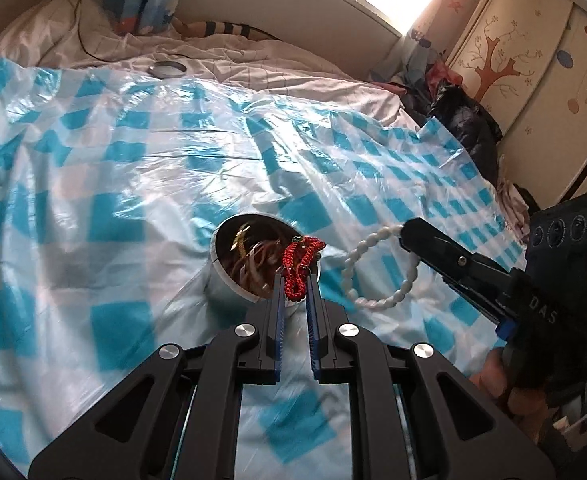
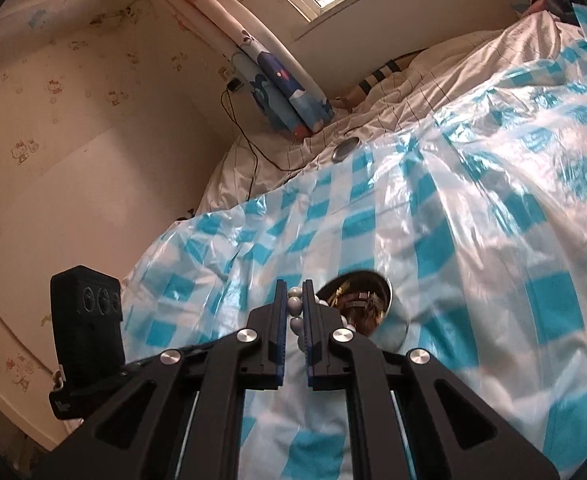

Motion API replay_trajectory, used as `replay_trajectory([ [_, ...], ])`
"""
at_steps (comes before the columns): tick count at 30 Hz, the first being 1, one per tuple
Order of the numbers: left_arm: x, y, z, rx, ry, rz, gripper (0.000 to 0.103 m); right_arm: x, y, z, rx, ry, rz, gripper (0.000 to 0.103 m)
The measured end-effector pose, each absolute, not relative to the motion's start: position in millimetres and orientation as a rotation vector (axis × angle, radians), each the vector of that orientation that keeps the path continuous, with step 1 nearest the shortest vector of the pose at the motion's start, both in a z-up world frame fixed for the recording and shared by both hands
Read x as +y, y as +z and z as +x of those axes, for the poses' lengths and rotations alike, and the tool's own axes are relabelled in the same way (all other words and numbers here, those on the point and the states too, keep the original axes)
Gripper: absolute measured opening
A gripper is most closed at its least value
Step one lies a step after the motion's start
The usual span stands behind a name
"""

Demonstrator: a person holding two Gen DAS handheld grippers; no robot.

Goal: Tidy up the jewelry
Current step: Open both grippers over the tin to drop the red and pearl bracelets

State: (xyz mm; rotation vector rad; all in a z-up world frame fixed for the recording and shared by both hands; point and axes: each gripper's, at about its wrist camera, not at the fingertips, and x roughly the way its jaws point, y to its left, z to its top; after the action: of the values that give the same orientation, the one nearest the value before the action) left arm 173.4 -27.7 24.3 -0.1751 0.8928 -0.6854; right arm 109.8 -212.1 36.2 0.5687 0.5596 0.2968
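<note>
Though braided, red bracelet (image 1: 299, 270) limp

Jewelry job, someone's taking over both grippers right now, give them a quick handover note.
Left gripper: shut on the red bracelet, held over the tin.
Right gripper: shut on the white bracelet, held in the air beside the tin.
Tin: open on the checked sheet, already holding several pieces. Its lid lies far back on the bed.
Done: both bracelets picked up.
Left: probably drop both in the tin, then fetch the lid.
</note>
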Motion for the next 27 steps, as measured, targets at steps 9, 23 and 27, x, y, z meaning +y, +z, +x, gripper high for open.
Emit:
replay_trajectory([
  [9,-31.9,-11.6,212.5,0.989,-0.528,-0.252,0.029,-178.4,-4.1,184.5,0.762,0.248,0.409,0.009],
  [23,-6.2,12.0,178.3,0.860,-0.393,-0.040,0.051,-183.7,-11.0,175.5,0.788,0.275,0.502,0.043],
  [27,-5.5,17.2,173.2,0.829,-0.361,0.012,0.054,-179.3,-7.7,174.8,0.778,0.257,0.460,0.048],
])
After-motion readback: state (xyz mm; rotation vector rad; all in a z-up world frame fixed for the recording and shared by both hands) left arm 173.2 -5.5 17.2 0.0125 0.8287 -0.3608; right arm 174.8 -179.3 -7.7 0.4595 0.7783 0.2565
